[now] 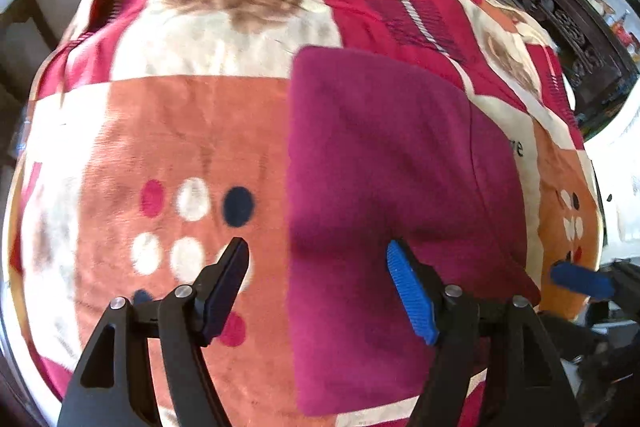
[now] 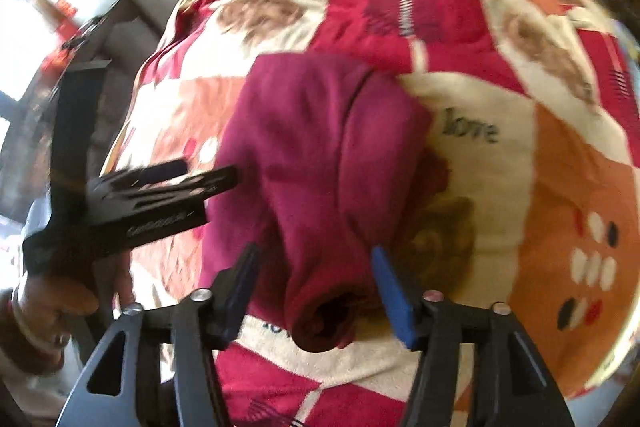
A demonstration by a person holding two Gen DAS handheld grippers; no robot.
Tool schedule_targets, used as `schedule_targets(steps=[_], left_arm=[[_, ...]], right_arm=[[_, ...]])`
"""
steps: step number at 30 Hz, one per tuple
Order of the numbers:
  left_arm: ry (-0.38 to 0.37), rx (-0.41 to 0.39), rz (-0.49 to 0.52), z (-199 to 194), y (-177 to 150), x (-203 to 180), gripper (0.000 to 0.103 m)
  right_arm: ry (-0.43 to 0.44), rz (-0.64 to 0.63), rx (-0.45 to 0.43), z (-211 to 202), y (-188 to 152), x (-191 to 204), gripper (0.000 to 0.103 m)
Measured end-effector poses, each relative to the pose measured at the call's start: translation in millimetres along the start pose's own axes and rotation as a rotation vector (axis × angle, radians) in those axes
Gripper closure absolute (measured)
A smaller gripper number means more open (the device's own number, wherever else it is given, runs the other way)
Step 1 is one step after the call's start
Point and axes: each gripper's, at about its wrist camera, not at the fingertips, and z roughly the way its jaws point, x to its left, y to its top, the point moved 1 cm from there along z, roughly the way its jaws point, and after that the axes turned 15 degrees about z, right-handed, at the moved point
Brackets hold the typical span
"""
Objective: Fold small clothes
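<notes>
Left tongs (image 1: 318, 263) wide, nothing between the fingers, hanging above the left edge of the maroon garment (image 1: 380, 187). Right tongs (image 2: 314, 269) also wide and empty, over the garment's near right end, where a rolled tube of cloth, maybe a sleeve or leg, points back at the camera. The garment lies folded roughly in half on the patterned blanket (image 1: 180, 131) covering the bed, one straight folded edge on the left, a layered seam running down the right part. It looks like soft fleece or knit: light, limp, will sag and slide off itself if lifted from one point, no breakage risk. I'd pinch through all layers at two corners of one end, not the middle, to keep the fold square. Nap on the blanket may drag the bottom layer. A hand (image 2: 52, 303) shows at the left edge of the right view.
</notes>
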Motion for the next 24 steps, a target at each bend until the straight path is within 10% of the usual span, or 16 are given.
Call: schedule_targets(steps=[24], left_arm=[[0.096,0.027,-0.03,-48,-15,16,0.029]], right_arm=[[-0.111,0.117,-0.043,0,2,16,0.018]])
